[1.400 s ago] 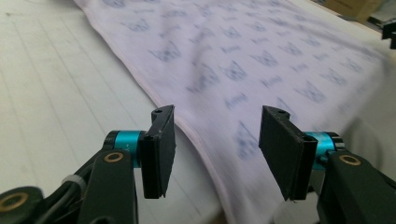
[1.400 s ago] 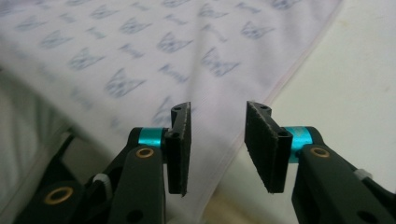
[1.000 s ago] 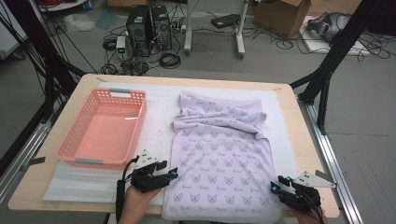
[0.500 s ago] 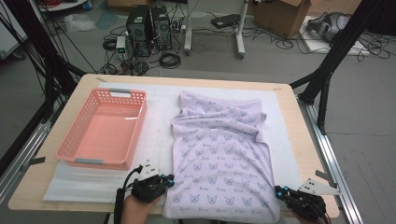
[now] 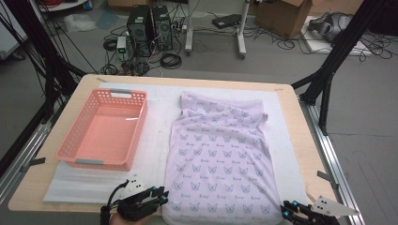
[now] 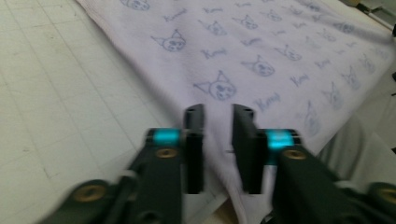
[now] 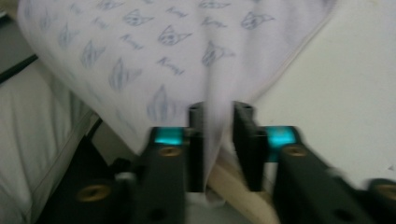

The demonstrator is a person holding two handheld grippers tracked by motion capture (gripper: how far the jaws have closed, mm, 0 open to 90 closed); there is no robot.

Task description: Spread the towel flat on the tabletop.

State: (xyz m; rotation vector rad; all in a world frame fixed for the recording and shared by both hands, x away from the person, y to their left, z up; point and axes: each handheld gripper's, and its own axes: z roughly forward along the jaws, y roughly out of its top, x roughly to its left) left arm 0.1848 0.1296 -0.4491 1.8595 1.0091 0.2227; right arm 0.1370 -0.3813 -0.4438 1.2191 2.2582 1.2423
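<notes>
A lavender cloth point(image 5: 220, 159) printed with cat faces lies flat and lengthwise on the white mat point(image 5: 155, 122). Its near end reaches the table's front edge. My left gripper point(image 5: 162, 197) sits at the cloth's near left corner. In the left gripper view the jaws point(image 6: 218, 116) have just been opening, and the cloth's edge point(image 6: 261, 46) lies loose in the gap. My right gripper point(image 5: 287, 211) is at the near right corner. Its jaws point(image 7: 219, 112) have also just been opening, with a raised ridge of cloth point(image 7: 154, 42) still between them, unpressed.
A pink plastic basket point(image 5: 139, 126) stands on the mat to the left of the cloth, with nothing in it. The wooden table point(image 5: 305, 154) ends just right of the mat. Cables, computer towers and boxes lie on the floor beyond the far edge.
Both grippers drew back toward the table's front edge and dragged the cloth with them. The bunched far end has stretched out flat. Both pairs of jaws have parted.
</notes>
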